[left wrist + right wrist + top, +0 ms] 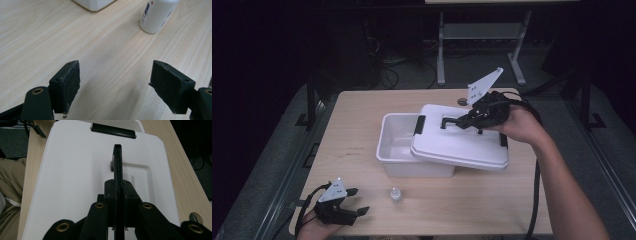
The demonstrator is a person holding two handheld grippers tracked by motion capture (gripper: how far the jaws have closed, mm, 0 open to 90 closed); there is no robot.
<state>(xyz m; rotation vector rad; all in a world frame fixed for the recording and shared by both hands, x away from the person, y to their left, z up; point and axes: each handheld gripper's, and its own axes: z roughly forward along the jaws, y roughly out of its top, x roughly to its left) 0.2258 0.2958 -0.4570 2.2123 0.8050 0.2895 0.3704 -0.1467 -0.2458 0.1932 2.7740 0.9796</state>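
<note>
Right hand-held gripper (117,192): I've got it clamped on the lid's black handle (118,162).
Lid (459,142): skewed across the white box (397,145), half uncovering it.
Left hand-held gripper (115,85): jaws apart, idle on the worktop (357,200), near a small bottle (396,194).

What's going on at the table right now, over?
Right gripper shut on lid handle, lid askew over white box. Left gripper open, idle near small bottle. Nothing in the way.
</note>
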